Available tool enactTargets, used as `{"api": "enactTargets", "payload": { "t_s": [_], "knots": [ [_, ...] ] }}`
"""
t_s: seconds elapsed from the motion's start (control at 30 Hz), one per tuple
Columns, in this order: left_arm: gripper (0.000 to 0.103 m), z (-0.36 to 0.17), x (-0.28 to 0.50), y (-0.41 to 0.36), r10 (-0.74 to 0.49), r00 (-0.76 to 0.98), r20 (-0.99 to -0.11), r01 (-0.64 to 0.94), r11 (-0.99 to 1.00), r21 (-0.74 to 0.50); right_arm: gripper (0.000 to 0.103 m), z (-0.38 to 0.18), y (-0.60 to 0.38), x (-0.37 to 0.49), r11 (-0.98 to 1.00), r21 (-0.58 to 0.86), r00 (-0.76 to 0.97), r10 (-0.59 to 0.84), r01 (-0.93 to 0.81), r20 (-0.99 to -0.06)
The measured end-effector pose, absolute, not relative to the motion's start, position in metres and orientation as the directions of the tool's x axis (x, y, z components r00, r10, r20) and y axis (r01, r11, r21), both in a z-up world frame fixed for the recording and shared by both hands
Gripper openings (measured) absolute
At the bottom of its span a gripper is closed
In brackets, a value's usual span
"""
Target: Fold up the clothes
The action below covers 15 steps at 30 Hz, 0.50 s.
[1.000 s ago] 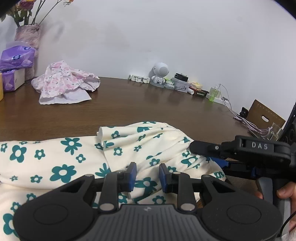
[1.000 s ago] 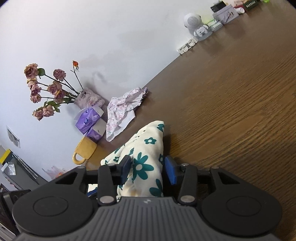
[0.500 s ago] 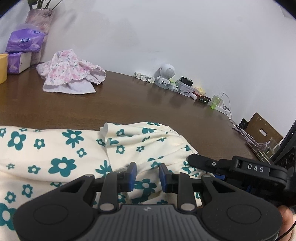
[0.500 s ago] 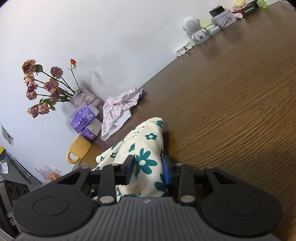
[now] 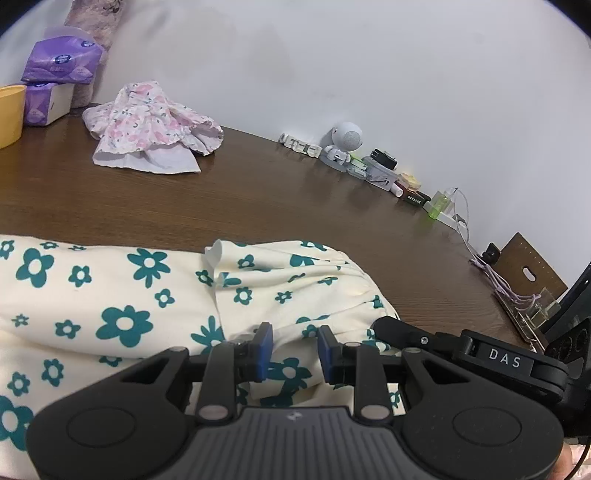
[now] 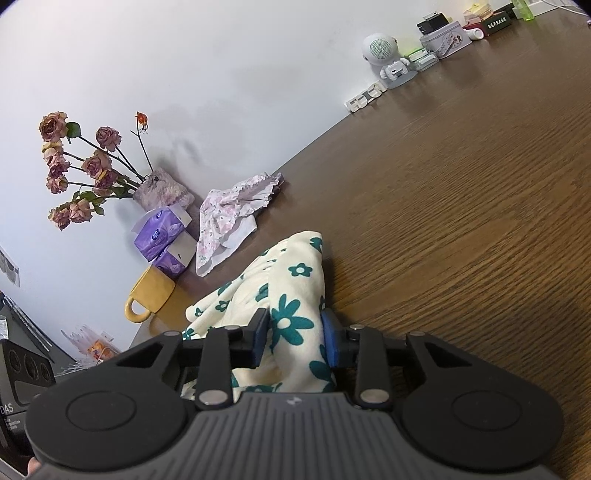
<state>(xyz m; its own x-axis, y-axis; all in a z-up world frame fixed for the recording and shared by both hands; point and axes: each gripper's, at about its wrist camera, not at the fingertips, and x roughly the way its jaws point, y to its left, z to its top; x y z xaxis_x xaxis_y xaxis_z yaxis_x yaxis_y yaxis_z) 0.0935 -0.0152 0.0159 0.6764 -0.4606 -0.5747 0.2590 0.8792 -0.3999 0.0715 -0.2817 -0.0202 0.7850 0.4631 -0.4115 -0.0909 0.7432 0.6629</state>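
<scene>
Right tongs (image 6: 294, 341) have just been closing and now pinch a raised fold of the floral garment (image 6: 291, 291). Left tongs (image 5: 294, 352) stand narrow, gripping its near edge. The garment lies on the table (image 5: 258, 206), a pink garment (image 5: 151, 125) well beyond.

Vase (image 5: 94, 14) top beyond frame edge

Soft, even room light fills both views, sharp throughout, with a faint flower shadow on the white wall (image 6: 229, 66), mild sheen on the wooden table (image 6: 461, 206), and fisheye bending with dark corners.
</scene>
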Motion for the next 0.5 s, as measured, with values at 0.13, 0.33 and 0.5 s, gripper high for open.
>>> {"api": "enactTargets", "payload": {
  "t_s": [0.13,0.33,0.5],
  "knots": [
    [0.025,0.015,0.092,-0.017,-0.453,0.688,-0.567,0.262,0.883,-0.389,0.03,-0.02,-0.282,0.071,0.745,0.661,0.786,0.461,-0.091,-0.412],
    [0.034,0.022,0.085,-0.024,-0.431,0.692,-0.579,0.294,0.901,-0.32,0.024,-0.007,-0.273,0.07,0.792,0.604,0.792,0.423,-0.087,-0.44],
    [0.035,0.026,0.082,-0.017,-0.432,0.699,-0.57,0.295,0.9,-0.321,0.023,0.01,-0.268,0.072,0.836,0.54,0.785,0.4,-0.1,-0.473]
  ]
}}
